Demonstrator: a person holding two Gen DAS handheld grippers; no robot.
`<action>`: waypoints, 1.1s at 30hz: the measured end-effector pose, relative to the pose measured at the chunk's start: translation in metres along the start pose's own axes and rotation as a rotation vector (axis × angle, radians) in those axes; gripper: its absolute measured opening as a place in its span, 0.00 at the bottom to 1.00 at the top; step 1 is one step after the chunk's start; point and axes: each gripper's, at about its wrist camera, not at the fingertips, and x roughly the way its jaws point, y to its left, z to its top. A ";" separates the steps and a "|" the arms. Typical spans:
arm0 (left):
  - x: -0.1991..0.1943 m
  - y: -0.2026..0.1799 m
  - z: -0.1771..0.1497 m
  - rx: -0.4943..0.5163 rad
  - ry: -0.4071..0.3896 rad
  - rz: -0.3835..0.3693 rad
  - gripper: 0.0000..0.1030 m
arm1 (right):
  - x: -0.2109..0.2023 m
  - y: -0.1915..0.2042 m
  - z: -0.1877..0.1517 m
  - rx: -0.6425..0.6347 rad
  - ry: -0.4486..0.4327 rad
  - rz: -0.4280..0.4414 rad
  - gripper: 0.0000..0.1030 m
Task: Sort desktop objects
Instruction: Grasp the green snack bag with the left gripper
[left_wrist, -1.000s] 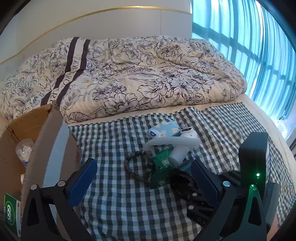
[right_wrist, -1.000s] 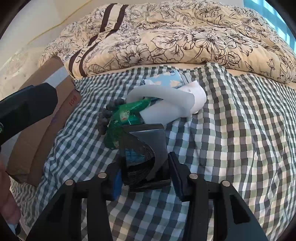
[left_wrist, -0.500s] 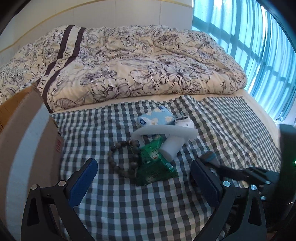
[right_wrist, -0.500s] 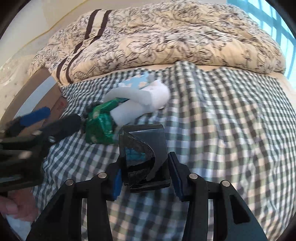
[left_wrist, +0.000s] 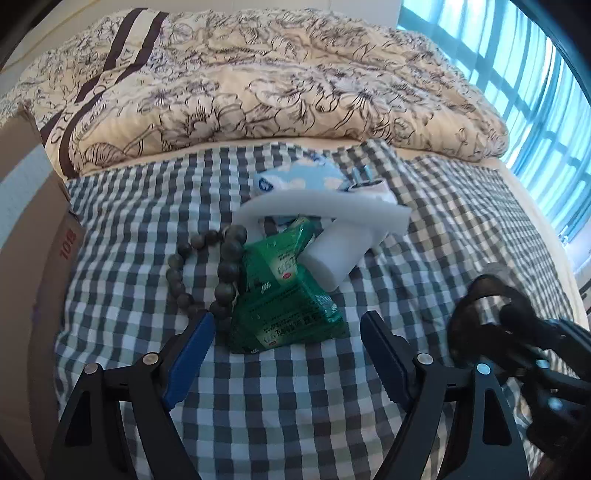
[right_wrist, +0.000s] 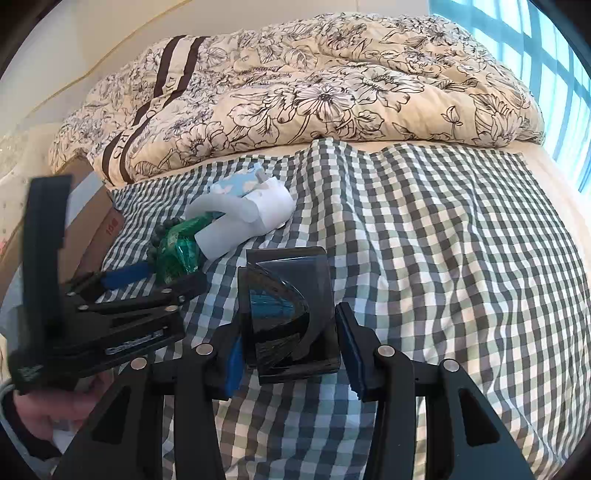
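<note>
A small pile lies on the checked cloth: a green packet, a dark bead bracelet, white foam pieces and a blue-and-white pouch. My left gripper stands open, its blue pads on either side of the green packet's near end. My right gripper is shut on a glossy black box, held above the cloth to the right of the pile. In the right wrist view the pile sits at centre left, with the left gripper reaching toward it.
A cardboard box stands at the left edge of the cloth. A floral quilt is heaped behind the pile. A window with blue blinds is at the right. A hand holds the left gripper's handle.
My left gripper has moved forward to the pile and now straddles the green packet. My right gripper has drawn back to the right with the black box still in it.
</note>
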 end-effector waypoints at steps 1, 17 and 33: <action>0.004 0.000 0.000 -0.004 0.007 0.001 0.69 | -0.001 -0.001 0.000 0.001 -0.003 0.001 0.43; 0.012 -0.008 0.012 -0.006 0.010 0.029 0.38 | -0.014 -0.013 -0.003 0.028 -0.023 -0.013 0.43; -0.068 -0.001 -0.008 0.042 -0.096 -0.134 0.26 | -0.023 0.001 -0.005 0.021 -0.039 -0.004 0.41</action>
